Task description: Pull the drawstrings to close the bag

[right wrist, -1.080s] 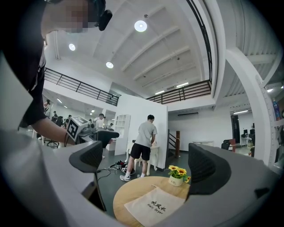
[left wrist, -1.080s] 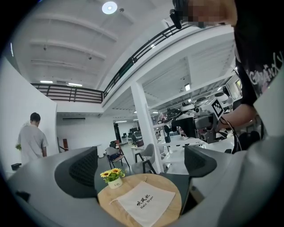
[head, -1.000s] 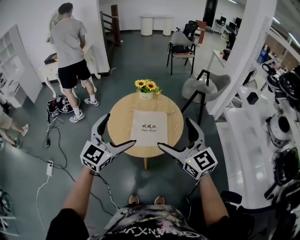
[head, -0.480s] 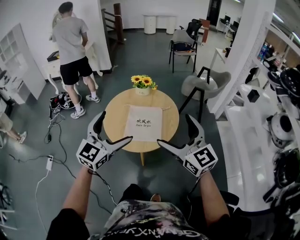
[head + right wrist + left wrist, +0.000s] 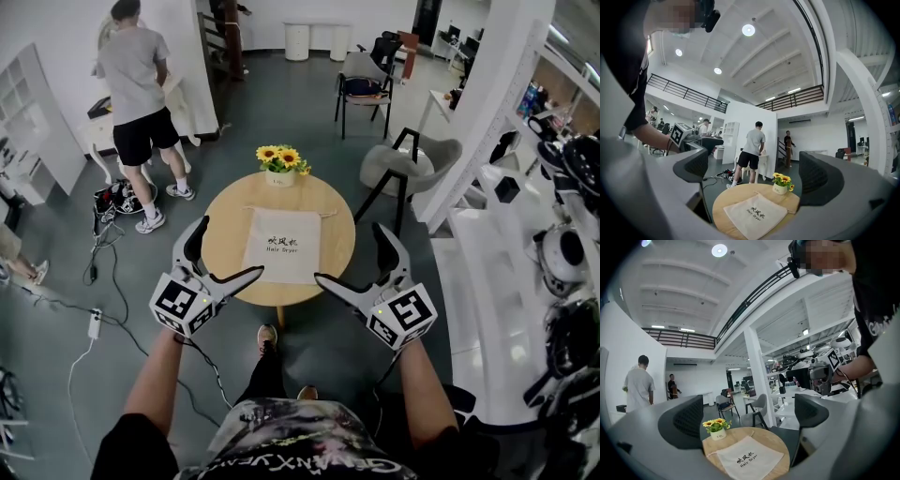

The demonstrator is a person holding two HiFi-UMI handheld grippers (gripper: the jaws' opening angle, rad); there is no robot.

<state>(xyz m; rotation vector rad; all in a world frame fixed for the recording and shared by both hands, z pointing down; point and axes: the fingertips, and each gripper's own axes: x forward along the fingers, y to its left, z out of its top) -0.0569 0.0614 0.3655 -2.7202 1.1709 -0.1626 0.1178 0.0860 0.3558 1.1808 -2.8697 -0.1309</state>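
Note:
A cream drawstring bag (image 5: 283,246) with dark print lies flat on a round wooden table (image 5: 225,228), its drawstring end toward the far side. My left gripper (image 5: 225,248) is held open at the table's near left edge, with nothing between its fingers. At the near right edge my right gripper (image 5: 350,254) is open too and holds nothing. Both gripper views look across the table at the bag (image 5: 749,458) (image 5: 756,214) from a distance, framed by the wide jaws.
A white pot of yellow sunflowers (image 5: 279,164) stands at the table's far edge beyond the bag. A grey chair (image 5: 406,172) and a white pillar (image 5: 473,112) are to the right. A person (image 5: 139,98) stands at the far left near cables (image 5: 112,211) on the floor.
The view has shifted as I step nearer; the table and bag sit slightly closer. Both grippers stay open and have drifted a little. My foot now shows below the table.

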